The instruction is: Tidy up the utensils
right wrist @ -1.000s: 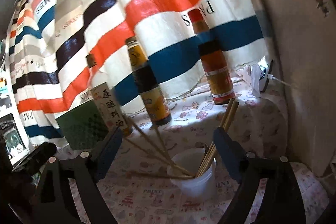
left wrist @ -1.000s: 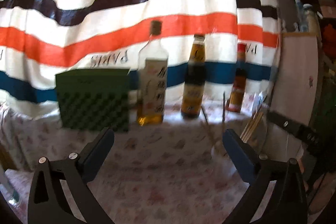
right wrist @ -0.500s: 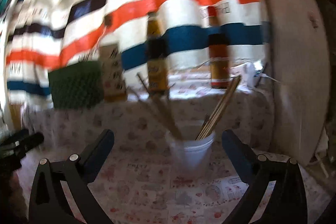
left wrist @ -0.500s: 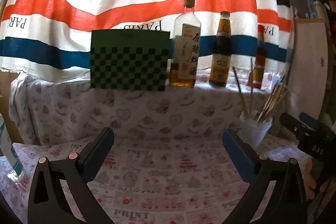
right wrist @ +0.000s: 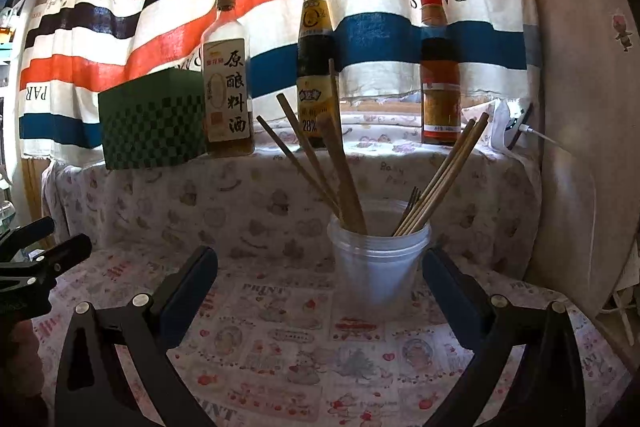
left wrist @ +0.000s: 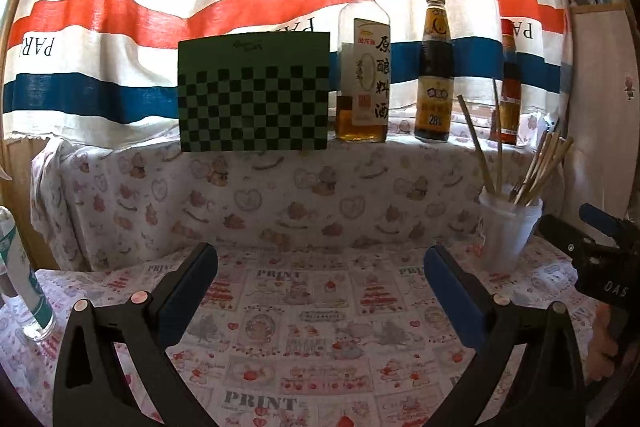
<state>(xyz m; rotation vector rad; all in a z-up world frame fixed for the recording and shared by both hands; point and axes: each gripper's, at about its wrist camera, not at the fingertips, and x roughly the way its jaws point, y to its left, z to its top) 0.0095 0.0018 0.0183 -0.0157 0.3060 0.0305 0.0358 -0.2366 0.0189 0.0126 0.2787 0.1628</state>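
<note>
On the patterned cloth (right wrist: 280,347), a plastic cup (right wrist: 378,267) of chopsticks (right wrist: 444,175) stands just ahead of the right gripper (right wrist: 320,283), jaws wide and empty; left gripper (left wrist: 320,279) likewise wide, empty

Wooden chopsticks (right wrist: 440,179) upright in translucent cup (right wrist: 378,267)

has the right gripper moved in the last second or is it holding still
Yes. The right gripper has come down and levelled out: the plastic cup, once low between its fingers, now stands higher and upright against the shelf bottles.
</note>
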